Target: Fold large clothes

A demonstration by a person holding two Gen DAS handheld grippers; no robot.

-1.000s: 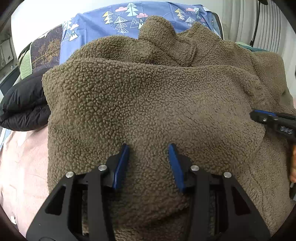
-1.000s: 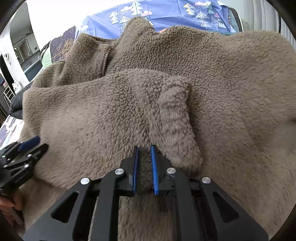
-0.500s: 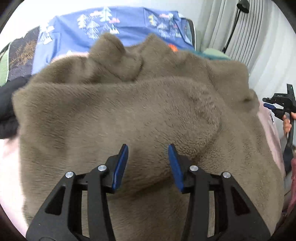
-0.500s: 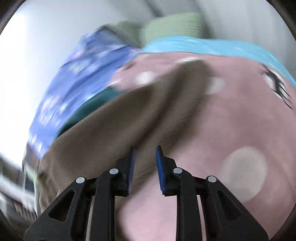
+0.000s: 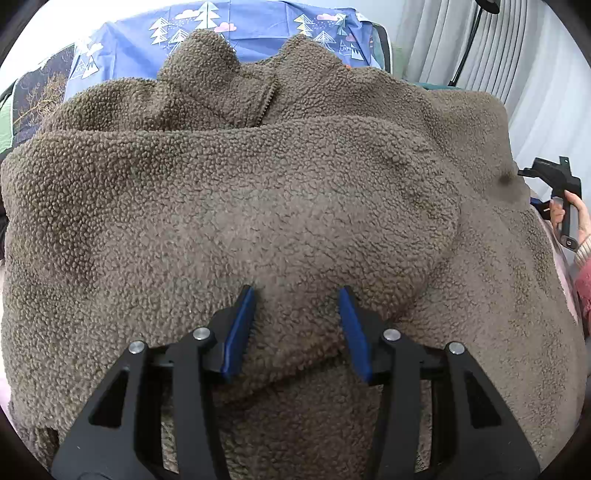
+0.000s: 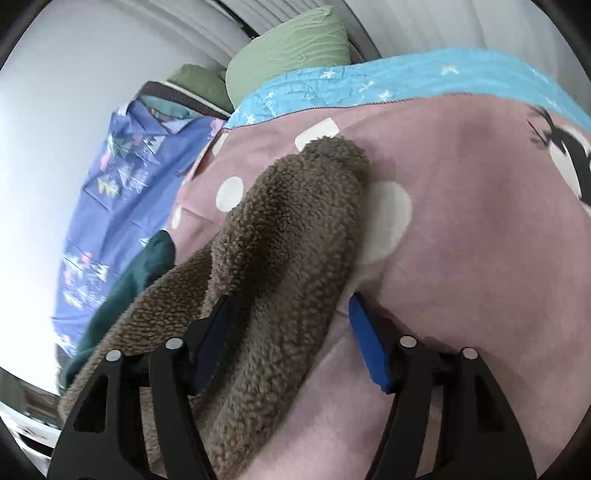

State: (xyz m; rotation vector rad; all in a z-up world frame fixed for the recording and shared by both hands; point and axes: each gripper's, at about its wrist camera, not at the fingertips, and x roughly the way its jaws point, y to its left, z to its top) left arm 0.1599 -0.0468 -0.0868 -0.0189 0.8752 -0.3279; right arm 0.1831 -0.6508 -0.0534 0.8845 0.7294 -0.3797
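Note:
A large brown fleece jacket point(image 5: 258, 192) lies spread out with one sleeve folded across its front and the zip collar at the far side. My left gripper point(image 5: 297, 291) rests on that folded part, open, with the fleece fold bulging between its blue pads. At the jacket's right edge a hand point(image 5: 578, 214) holds the body of my right gripper point(image 5: 554, 177). In the right wrist view the other sleeve point(image 6: 295, 221) stretches out over a pink blanket point(image 6: 480, 240). My right gripper point(image 6: 290, 299) straddles it with its jaws closing: the left pad touches the fleece and the right pad stands clear.
A blue tree-print cloth point(image 5: 258, 22) hangs behind the jacket, with grey curtains point(image 5: 498, 55) to the right. Beyond the sleeve lie a light-blue star quilt point(image 6: 406, 85), green pillows point(image 6: 291, 48) and a dark teal garment point(image 6: 140, 273).
My right gripper left the top of the jacket, swung out to its right side, rolled over and opened from nearly shut around the outstretched sleeve. The left gripper shifted slightly across the fleece.

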